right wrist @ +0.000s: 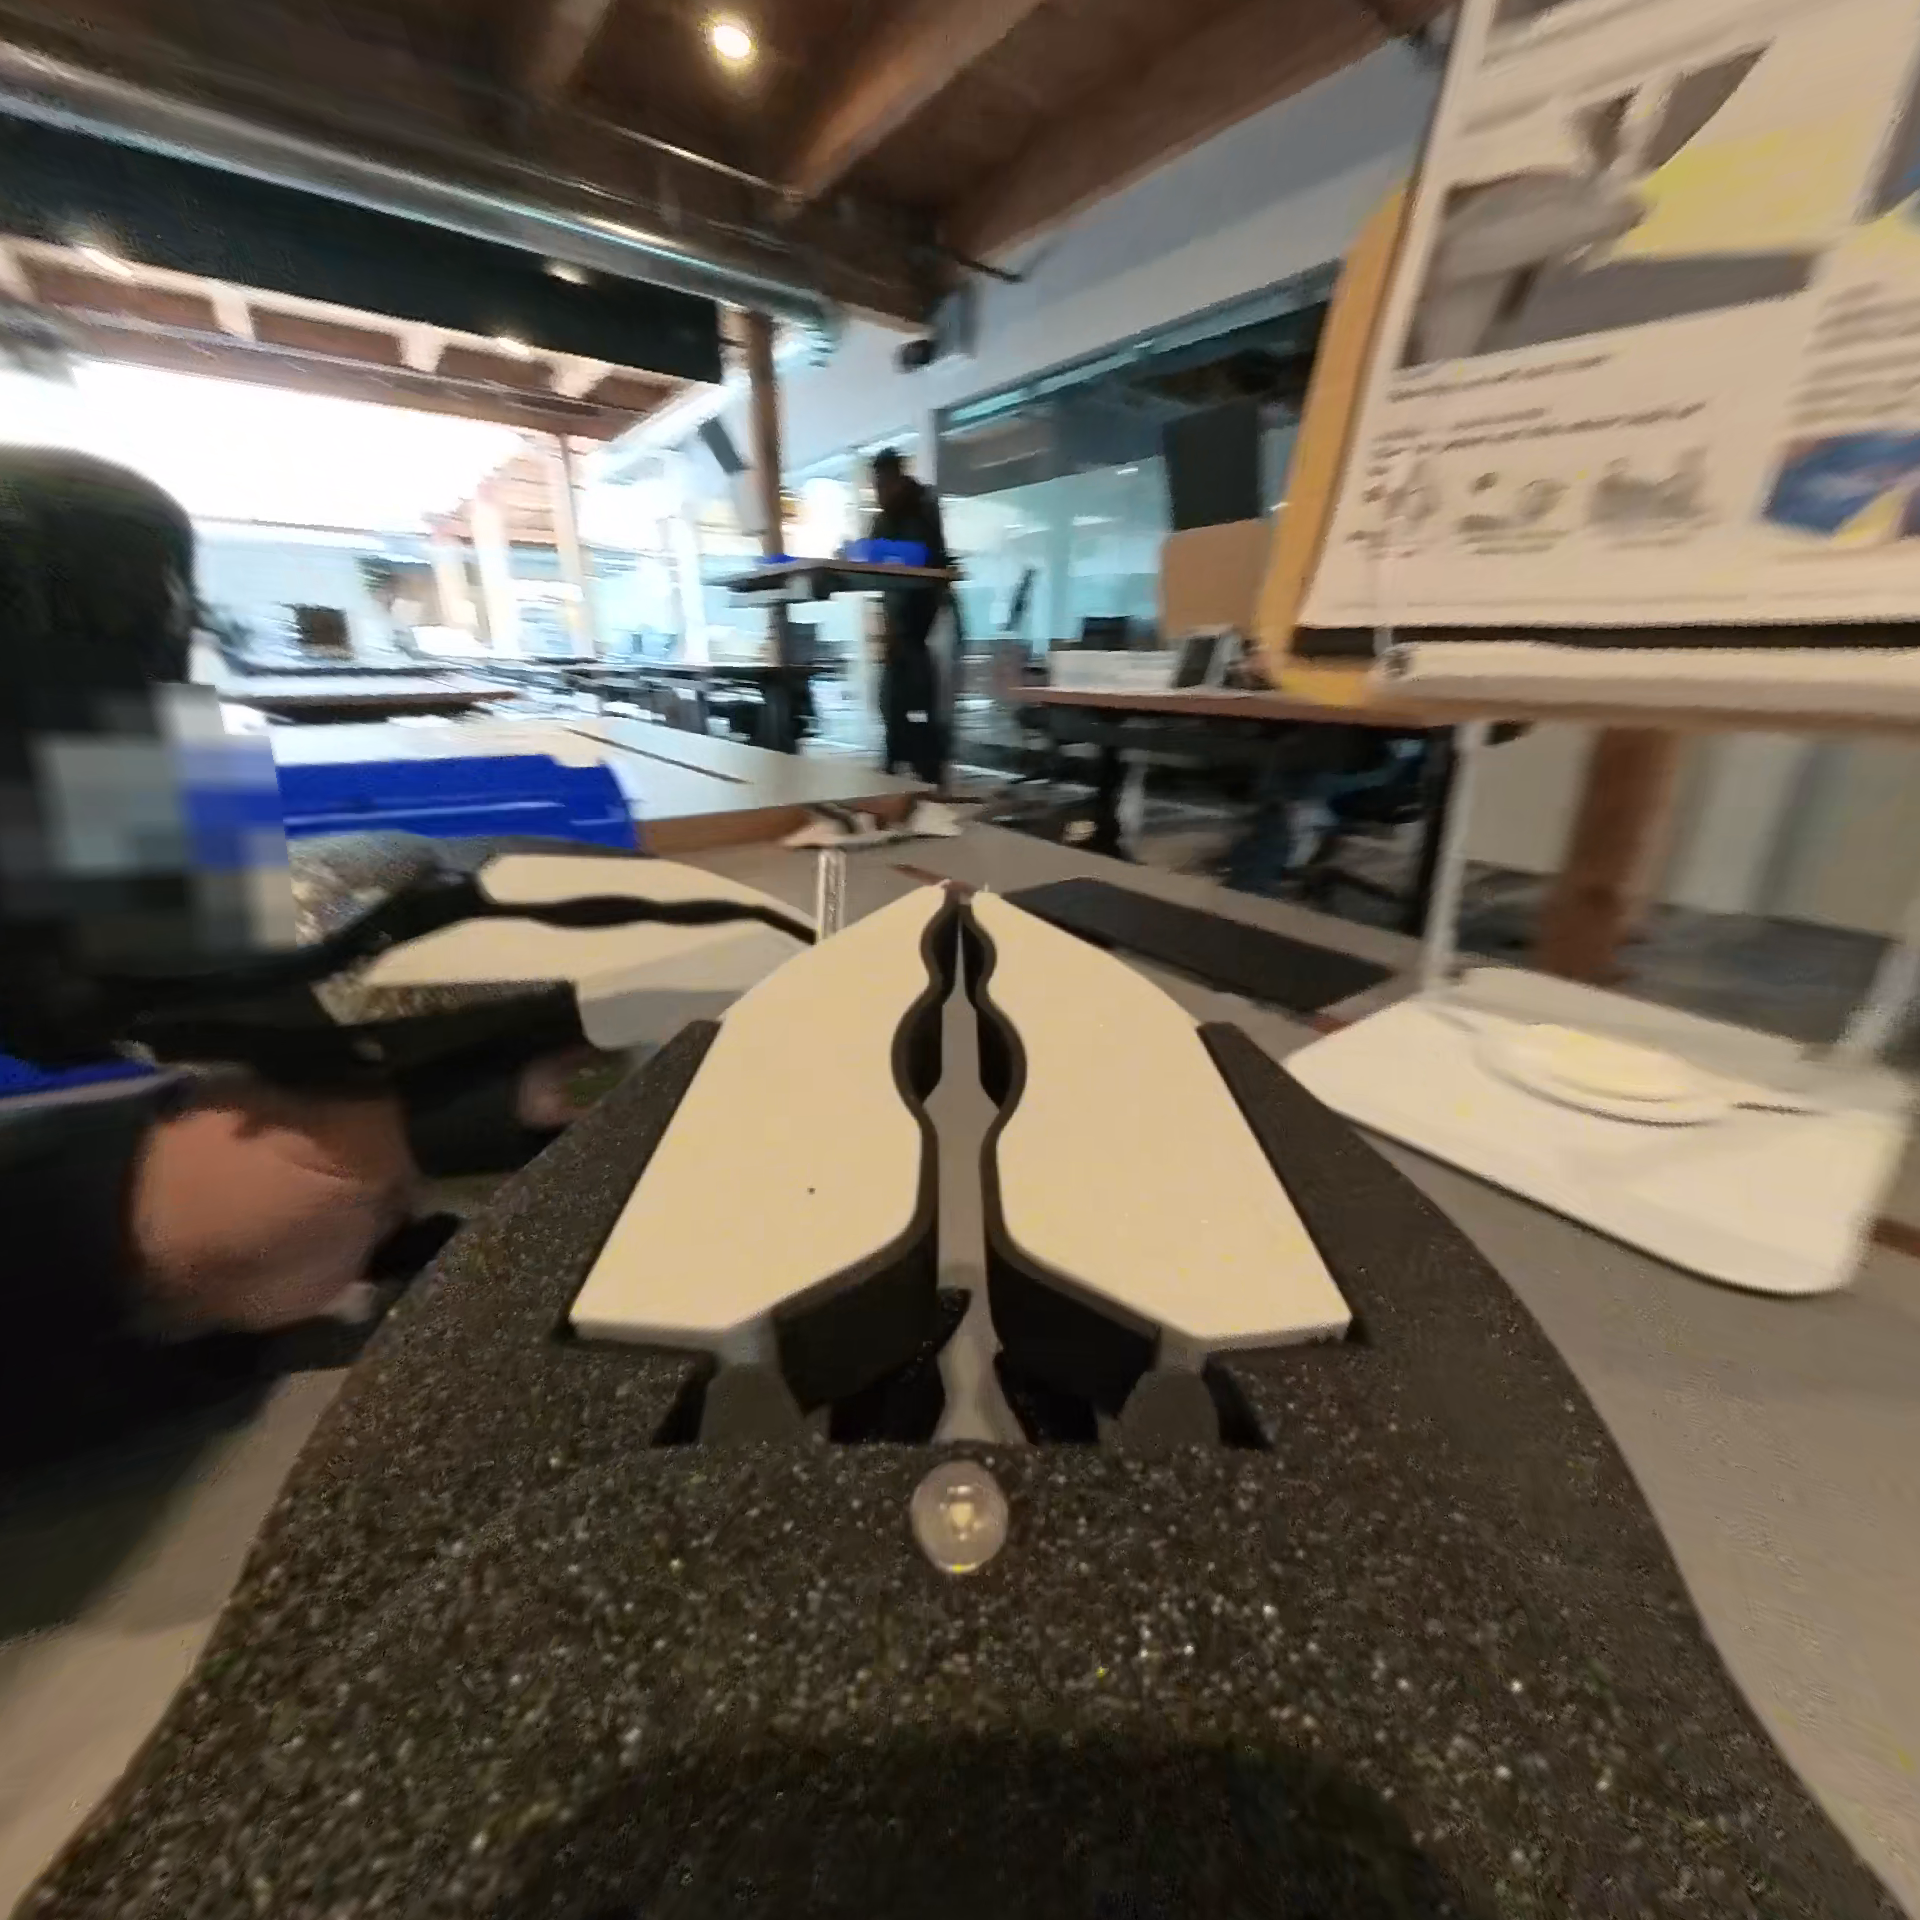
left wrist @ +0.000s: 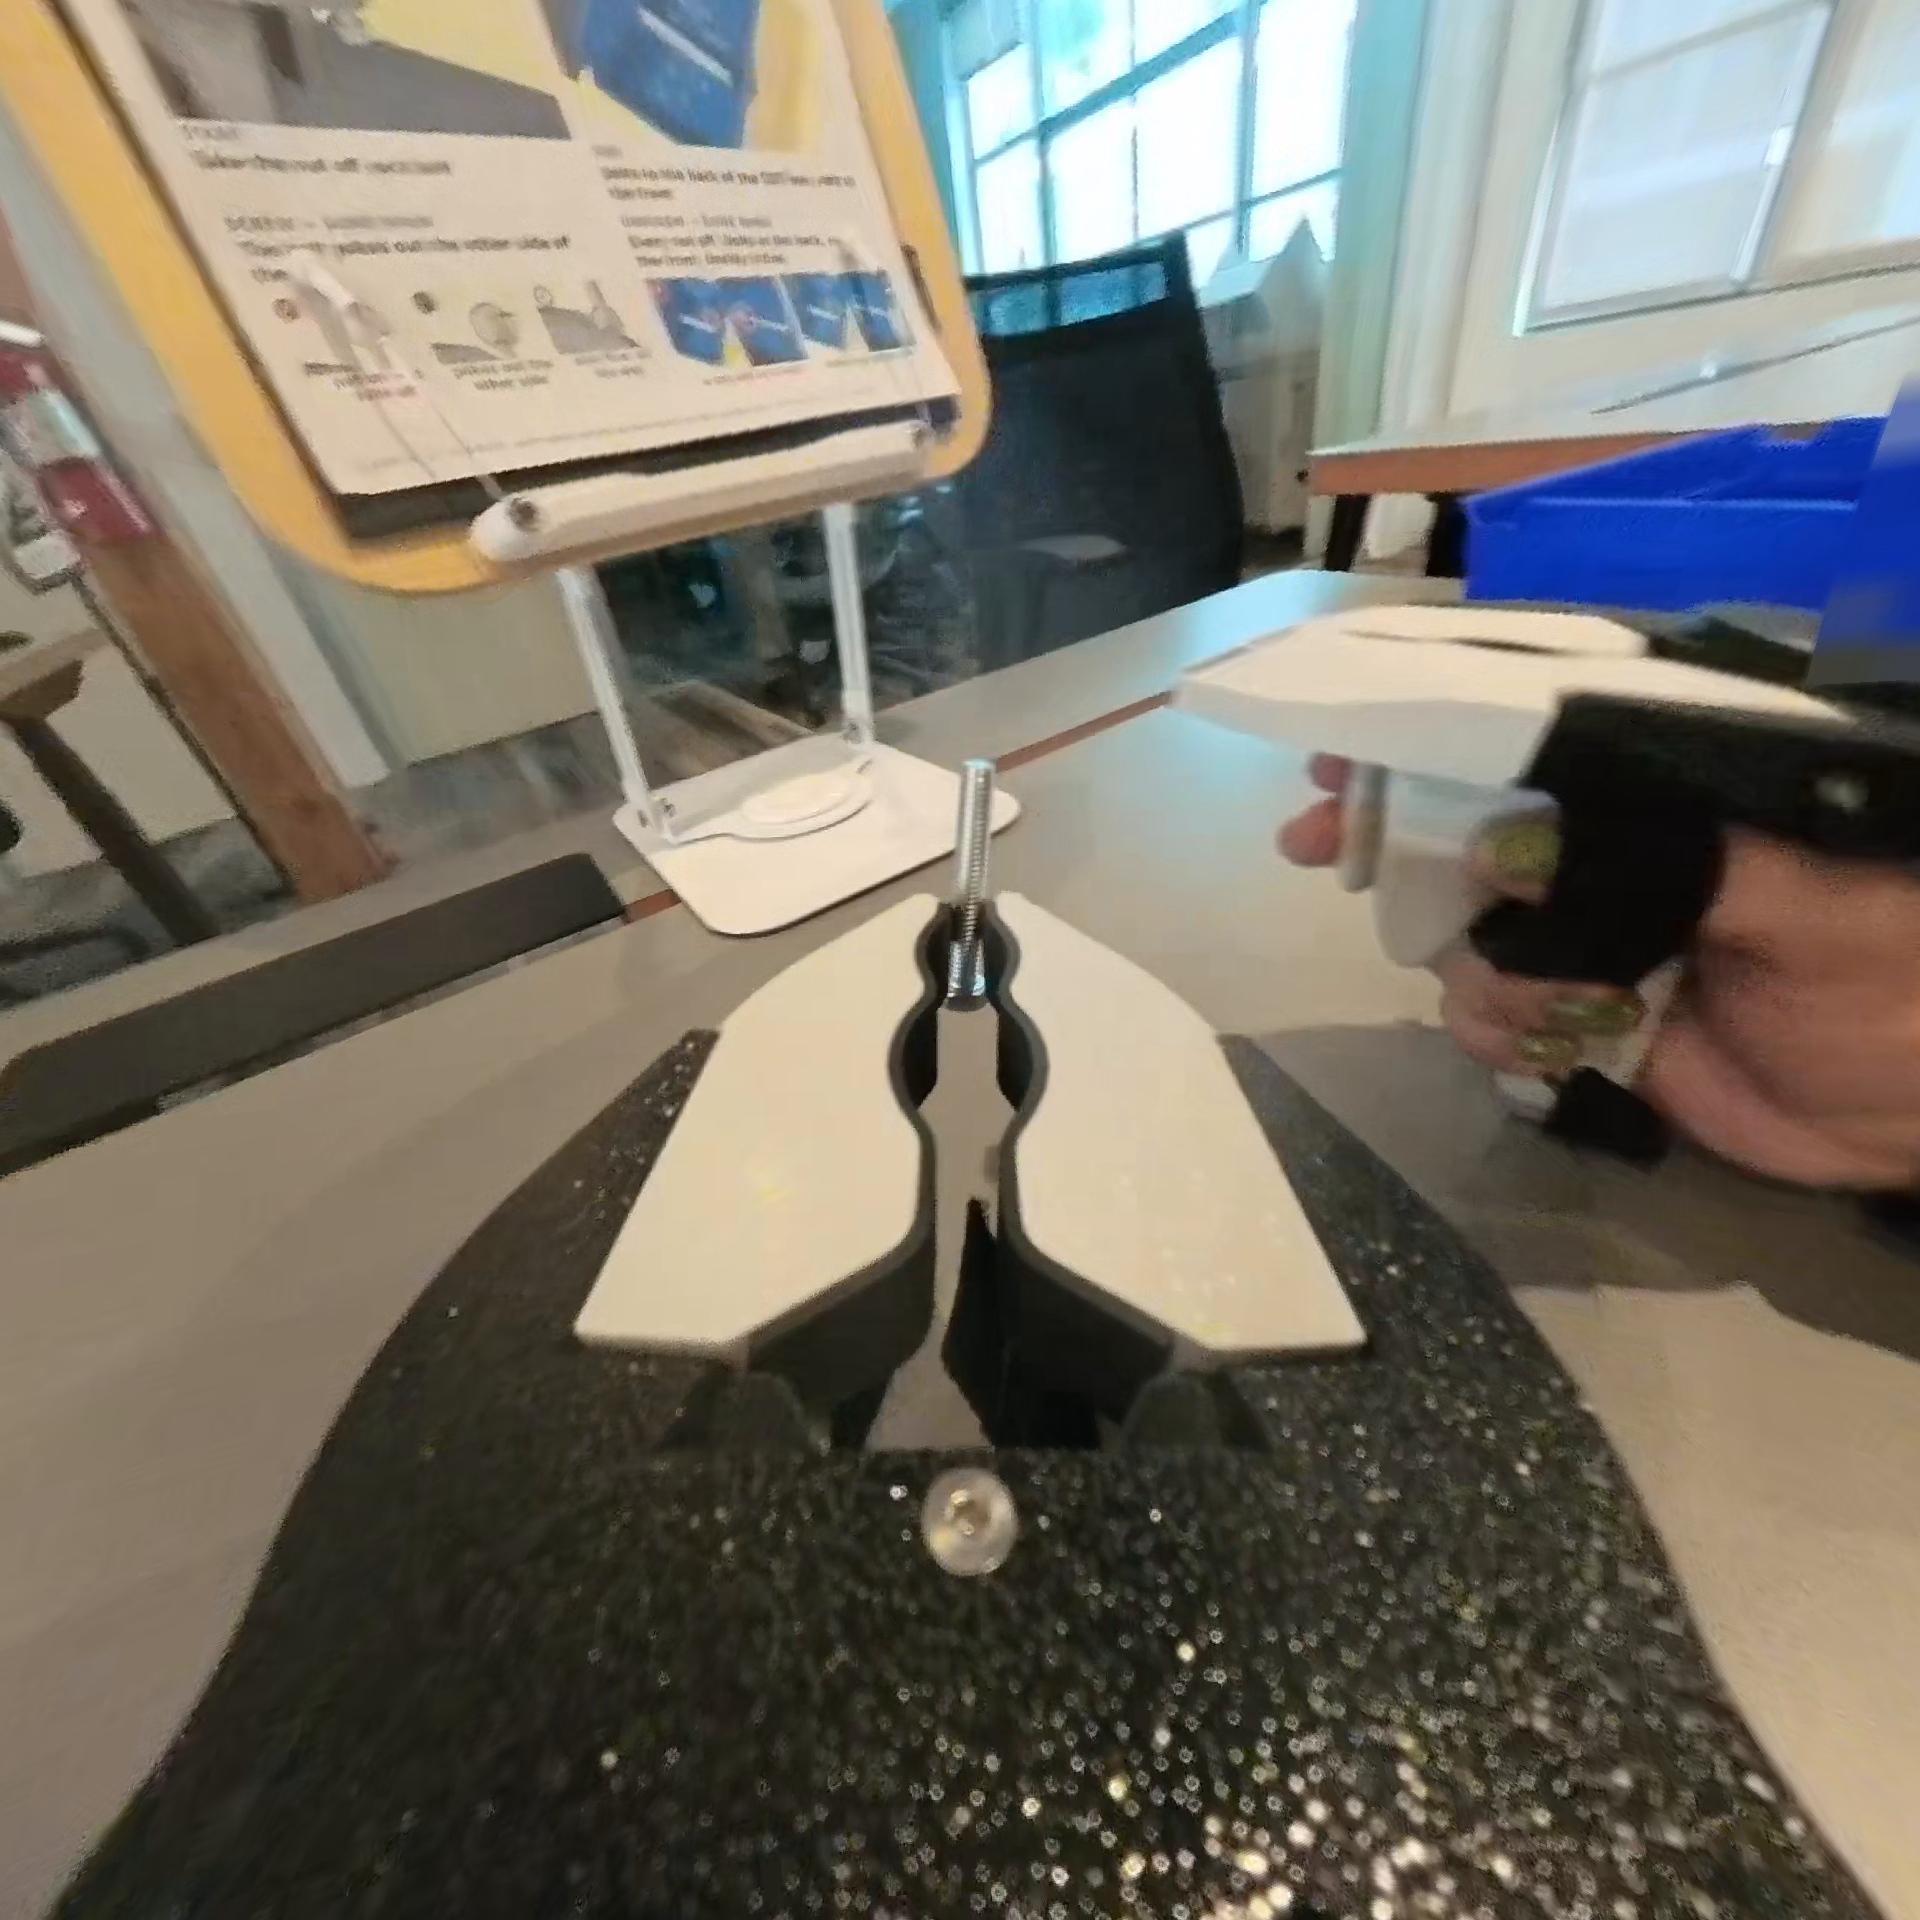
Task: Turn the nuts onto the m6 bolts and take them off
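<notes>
My left gripper (left wrist: 966, 920) is shut on a silver M6 bolt (left wrist: 975, 831) near its head. The threaded shaft stands upright above the fingertips, with no nut visible on it. My right gripper (left wrist: 1257, 657) hovers to the right of the bolt and a little above it, held by a hand (left wrist: 1714, 1039), its tips pointing toward the bolt. In the right wrist view the right gripper (right wrist: 961, 896) has its white fingers closed tip to tip, and no nut shows between them. The left gripper (right wrist: 800, 928) and the upright bolt (right wrist: 831, 883) lie just left of those tips.
A grey table (left wrist: 260, 1299) carries a document stand with a yellow board and a printed sheet (left wrist: 582, 260) on a white base (left wrist: 904, 842). A black strip (left wrist: 312, 966) lies at the left. A blue bin (left wrist: 1662, 520) sits at the back right. A person (right wrist: 914, 623) stands far off. One gripper's finger ends stand about 6 centimeters off the other's.
</notes>
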Demonstrator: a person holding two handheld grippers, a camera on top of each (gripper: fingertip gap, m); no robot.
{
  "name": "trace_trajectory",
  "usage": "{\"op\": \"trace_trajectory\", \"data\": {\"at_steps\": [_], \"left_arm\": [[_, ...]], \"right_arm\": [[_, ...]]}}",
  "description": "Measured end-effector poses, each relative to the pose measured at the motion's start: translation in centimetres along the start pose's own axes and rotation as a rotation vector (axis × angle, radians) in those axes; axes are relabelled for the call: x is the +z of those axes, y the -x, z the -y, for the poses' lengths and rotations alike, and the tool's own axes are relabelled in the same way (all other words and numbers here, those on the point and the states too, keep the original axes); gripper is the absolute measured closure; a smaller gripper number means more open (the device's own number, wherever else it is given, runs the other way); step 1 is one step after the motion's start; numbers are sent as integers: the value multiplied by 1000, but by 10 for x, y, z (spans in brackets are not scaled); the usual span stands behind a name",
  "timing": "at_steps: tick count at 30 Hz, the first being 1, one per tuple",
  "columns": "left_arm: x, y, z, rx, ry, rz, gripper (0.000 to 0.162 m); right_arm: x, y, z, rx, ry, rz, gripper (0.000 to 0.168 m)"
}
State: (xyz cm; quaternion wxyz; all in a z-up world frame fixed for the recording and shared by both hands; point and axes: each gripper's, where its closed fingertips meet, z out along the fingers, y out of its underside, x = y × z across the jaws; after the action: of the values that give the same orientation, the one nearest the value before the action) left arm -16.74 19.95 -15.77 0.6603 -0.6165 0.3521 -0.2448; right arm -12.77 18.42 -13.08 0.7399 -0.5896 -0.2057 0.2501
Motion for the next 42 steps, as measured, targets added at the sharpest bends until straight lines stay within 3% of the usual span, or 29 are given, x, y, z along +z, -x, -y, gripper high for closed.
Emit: {"op": "trace_trajectory", "data": {"at_steps": [4,12,22,24,29,34,38,42], "left_arm": [[-4,-15,2,45,-57,-95,157],[-4,-26,1,79,-51,-136,157],[-2,-31,-7,116,11,-153,157],[-2,-36,-8,157,14,-162,157],[1,-28,-9,190,21,-78,155],[0,-9,-4,135,-5,25,137],[-4,4,-1,65,-30,75,150],[-5,9,1,46,-45,97,157]], "right_arm": [[4,16,-3,154,7,157,156],[6,34,-9,174,46,268,156],[7,39,-12,140,63,281,152],[7,40,-13,119,69,276,161],[8,22,-20,43,129,148,164],[5,-3,-43,39,309,30,164],[4,-5,-57,54,414,43,165],[3,9,-62,128,466,177,165]]}}
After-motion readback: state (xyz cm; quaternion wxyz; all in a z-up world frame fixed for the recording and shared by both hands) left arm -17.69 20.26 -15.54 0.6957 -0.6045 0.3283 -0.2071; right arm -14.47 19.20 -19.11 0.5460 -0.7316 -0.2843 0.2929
